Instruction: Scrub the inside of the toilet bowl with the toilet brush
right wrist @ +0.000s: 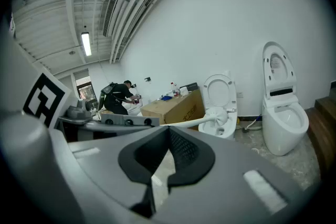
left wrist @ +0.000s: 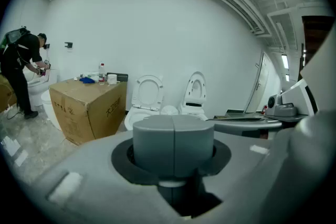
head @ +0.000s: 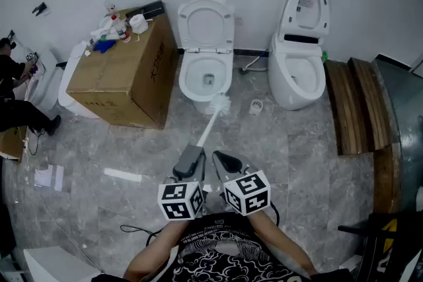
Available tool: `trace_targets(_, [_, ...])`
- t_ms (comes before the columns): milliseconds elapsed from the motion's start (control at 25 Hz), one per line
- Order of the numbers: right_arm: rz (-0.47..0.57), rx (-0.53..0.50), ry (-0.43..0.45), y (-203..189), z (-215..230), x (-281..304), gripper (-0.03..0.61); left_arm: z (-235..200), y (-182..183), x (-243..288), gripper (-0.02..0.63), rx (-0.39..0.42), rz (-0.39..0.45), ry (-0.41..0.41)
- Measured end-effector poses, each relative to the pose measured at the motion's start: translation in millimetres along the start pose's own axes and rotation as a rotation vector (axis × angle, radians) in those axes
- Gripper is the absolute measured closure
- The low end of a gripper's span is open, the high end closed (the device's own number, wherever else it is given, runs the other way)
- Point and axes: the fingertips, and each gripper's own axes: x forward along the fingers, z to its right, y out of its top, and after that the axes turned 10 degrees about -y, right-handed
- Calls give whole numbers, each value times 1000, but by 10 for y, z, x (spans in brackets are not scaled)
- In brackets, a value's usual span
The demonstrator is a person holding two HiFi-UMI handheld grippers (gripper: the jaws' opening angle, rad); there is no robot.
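The white toilet [head: 206, 72] stands at the back wall with its lid up and its bowl open. My left gripper [head: 193, 154] is shut on the handle of the white toilet brush [head: 213, 117], which slants up towards the bowl. The bristle head hangs just in front of the toilet's front rim, outside the bowl. In the left gripper view the left gripper [left wrist: 173, 139] fills the middle, with the brush head [left wrist: 169, 110] just above it. My right gripper [head: 221, 158] is beside the left one, shut and holding nothing. In the right gripper view the brush [right wrist: 218, 115] crosses in front of the toilet [right wrist: 220, 99].
A second toilet [head: 297, 69] stands to the right, with a small white brush holder [head: 256, 106] on the floor between the two. A large cardboard box [head: 125, 76] with bottles on it sits to the left. Wooden planks [head: 360, 102] lie at the right. A person [head: 13, 96] works at the far left.
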Motion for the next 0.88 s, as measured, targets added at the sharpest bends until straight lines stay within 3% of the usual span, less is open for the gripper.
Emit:
trace_targets(560, [-22,72,57,-93,400,-34,580,322,-60,240,465,40,-5,33])
trace_targets(880, [-51,89,67,-126,497,86,580,231,-69,382,463,19,-25,54])
